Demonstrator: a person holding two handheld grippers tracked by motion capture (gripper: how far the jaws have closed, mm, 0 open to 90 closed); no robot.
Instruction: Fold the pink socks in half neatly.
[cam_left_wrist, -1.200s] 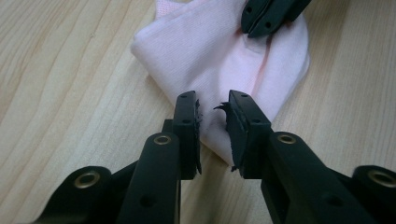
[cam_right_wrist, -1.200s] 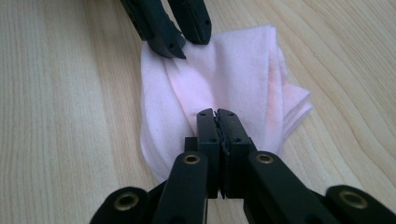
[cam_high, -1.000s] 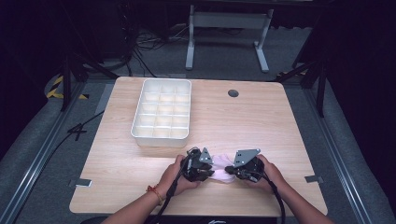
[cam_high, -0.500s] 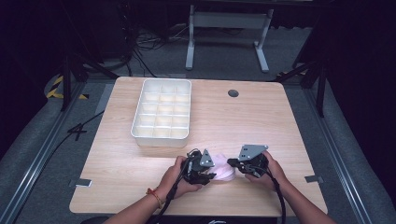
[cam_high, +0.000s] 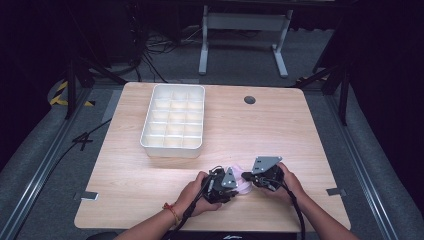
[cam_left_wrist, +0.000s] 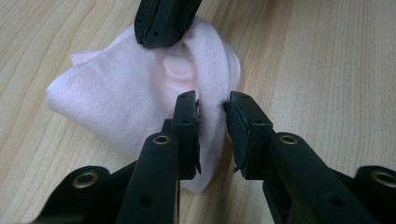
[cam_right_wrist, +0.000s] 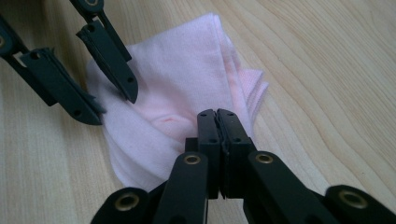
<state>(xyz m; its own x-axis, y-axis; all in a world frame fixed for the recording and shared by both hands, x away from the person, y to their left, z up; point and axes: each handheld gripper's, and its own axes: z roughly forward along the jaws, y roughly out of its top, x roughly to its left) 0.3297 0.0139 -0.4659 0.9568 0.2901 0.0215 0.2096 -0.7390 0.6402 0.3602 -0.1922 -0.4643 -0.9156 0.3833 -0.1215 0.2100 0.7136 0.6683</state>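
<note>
Gripping the cloth (cam_right_wrist: 187, 79): right gripper (cam_right_wrist: 217, 122) has its jaws pressed flat together with a fold of pink fabric pinched at the tips, near the cloth's edge. Left gripper (cam_left_wrist: 212, 109) is parted a little, a ridge of the cloth sitting between its jaws; pads look to be brushing the fabric on both sides, not clamped. The cloth lies bunched on the table (cam_high: 300, 130) near the front edge, between the two hands, well short of the tray (cam_high: 150, 141). In the high view the two grippers sit head to head over it. Versus a second ago: grippers are closer together, the cloth is more gathered and less spread out between them. Tray hasn't moved.
</note>
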